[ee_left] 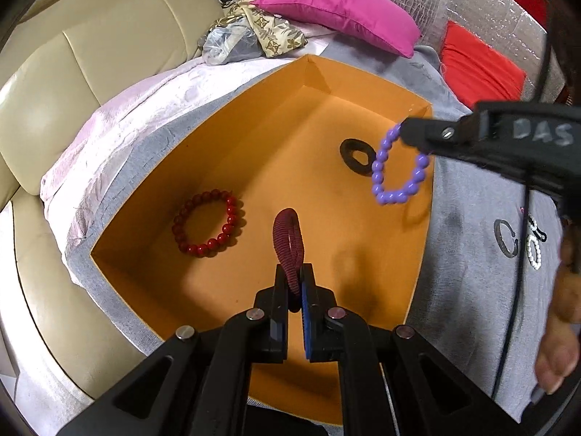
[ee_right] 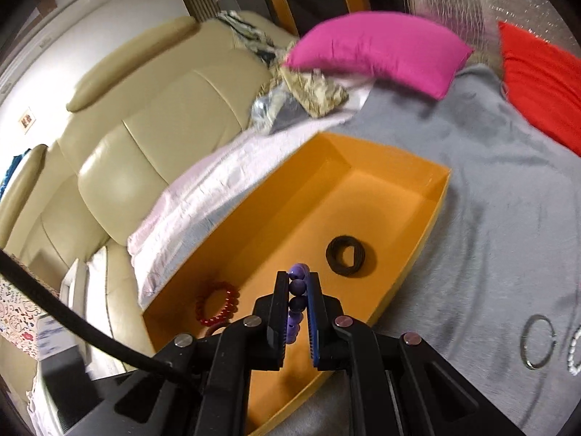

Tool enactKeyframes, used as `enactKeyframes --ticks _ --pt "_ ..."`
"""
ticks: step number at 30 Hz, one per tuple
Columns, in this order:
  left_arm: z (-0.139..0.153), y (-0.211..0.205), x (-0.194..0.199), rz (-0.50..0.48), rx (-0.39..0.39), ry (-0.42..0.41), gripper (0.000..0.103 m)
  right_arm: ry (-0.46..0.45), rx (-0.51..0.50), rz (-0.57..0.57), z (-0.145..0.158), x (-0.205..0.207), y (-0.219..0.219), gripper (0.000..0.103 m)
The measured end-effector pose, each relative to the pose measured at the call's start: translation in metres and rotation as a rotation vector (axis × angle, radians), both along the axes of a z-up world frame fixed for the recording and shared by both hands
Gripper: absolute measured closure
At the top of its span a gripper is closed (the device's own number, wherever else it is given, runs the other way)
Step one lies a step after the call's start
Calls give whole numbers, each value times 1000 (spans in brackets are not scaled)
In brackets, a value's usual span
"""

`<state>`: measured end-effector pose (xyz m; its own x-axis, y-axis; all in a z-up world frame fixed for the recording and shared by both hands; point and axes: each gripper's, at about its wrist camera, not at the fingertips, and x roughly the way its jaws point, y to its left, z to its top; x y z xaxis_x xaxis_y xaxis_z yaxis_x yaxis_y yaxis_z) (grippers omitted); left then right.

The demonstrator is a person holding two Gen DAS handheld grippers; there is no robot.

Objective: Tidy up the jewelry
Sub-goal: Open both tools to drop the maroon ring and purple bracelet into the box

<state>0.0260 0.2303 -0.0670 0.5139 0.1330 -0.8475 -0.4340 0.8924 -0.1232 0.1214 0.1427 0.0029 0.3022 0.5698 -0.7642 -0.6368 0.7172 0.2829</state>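
I have the left gripper (ee_left: 295, 279) clenched on a maroon ribbed band (ee_left: 288, 243), held over the middle of the orange box (ee_left: 254, 83). My right gripper (ee_right: 298, 283) grips a purple bead bracelet (ee_left: 397, 167) above the box's right edge. Inside the box lie a red bead bracelet (ee_left: 208, 223) and a black band (ee_left: 356, 152).

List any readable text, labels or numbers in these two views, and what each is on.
"DAS": pale handwritten letters on the body of the right gripper, seen in the left wrist view.
Patterned box or paper at the left edge of the right wrist view: coloured print, too blurred to read.
Nothing else readable.
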Motion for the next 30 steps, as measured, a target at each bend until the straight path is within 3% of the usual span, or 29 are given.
enactKeyframes --ticks 6,30 --pt "-5 0 4 -3 -10 12 97 39 -27 -13 -22 10 2 93" --pt "-11 1 5 9 -20 37 96 77 -36 -45 -34 23 4 92"
